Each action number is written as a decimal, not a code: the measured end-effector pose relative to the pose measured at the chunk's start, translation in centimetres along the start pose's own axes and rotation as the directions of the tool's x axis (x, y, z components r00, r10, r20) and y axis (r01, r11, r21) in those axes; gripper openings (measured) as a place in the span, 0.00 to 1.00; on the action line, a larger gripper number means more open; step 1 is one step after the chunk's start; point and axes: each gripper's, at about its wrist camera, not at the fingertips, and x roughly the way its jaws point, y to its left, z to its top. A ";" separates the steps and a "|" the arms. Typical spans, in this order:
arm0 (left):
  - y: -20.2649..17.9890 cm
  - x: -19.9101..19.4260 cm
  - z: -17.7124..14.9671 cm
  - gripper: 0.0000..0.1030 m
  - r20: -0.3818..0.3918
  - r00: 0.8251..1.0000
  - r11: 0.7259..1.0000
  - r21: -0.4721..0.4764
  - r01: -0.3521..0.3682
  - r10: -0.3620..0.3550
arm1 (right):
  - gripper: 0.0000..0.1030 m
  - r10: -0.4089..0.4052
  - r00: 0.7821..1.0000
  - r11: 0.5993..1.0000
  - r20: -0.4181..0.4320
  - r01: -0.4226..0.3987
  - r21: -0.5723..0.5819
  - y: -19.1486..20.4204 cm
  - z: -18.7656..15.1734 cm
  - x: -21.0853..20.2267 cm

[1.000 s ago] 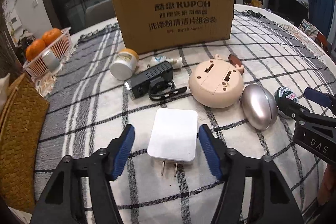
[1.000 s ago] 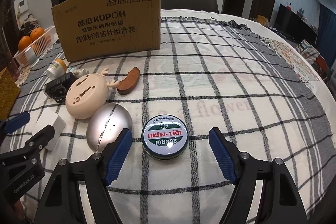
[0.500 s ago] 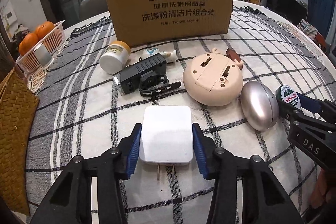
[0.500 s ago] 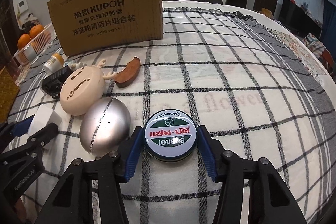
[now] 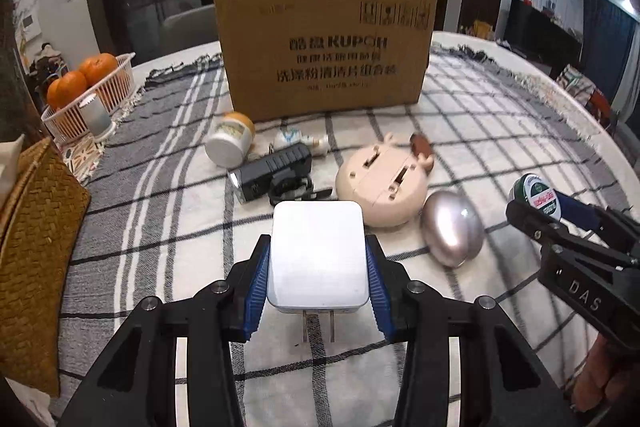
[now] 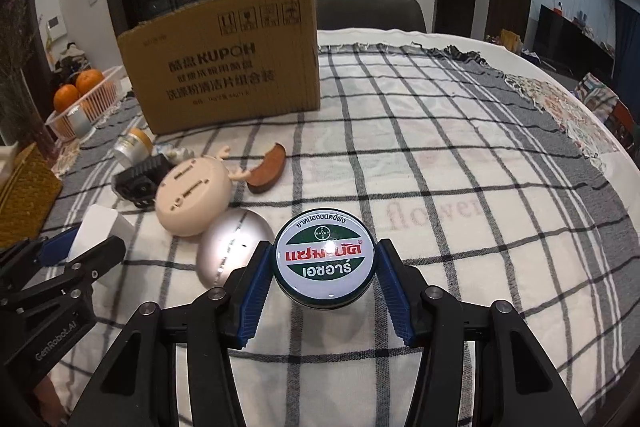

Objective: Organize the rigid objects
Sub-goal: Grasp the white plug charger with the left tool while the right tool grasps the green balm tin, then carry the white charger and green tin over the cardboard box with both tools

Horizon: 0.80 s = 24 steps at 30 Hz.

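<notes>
Home dining room: checked tablecloth (image 6: 440,155), orange basket (image 5: 86,95), television (image 6: 576,39).

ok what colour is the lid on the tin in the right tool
White with a green band and red lettering; the tin shows best in the right wrist view.

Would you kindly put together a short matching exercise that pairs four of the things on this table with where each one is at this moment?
Things
1. white plug adapter
2. round balm tin
3. silver egg-shaped object
4. oranges

Places
A. in the white basket
B. between the fingers of the right gripper
C. lying on the checked cloth beside the beige round gadget
D. between the fingers of the left gripper

Pairs: 1-D, 2-B, 3-C, 4-A
</notes>
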 end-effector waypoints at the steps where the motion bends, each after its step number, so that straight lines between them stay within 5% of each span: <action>1: 0.0 -0.4 0.2 0.43 0.009 1.000 1.000 -0.002 0.000 0.000 | 0.51 0.005 1.000 1.000 0.011 -0.005 -0.001 0.1 0.1 -0.5; 24: 2.0 -5.9 5.7 0.43 0.191 0.982 1.000 -0.025 0.008 -0.003 | 0.51 0.078 0.975 0.997 0.207 -0.072 -0.036 2.8 5.6 -7.1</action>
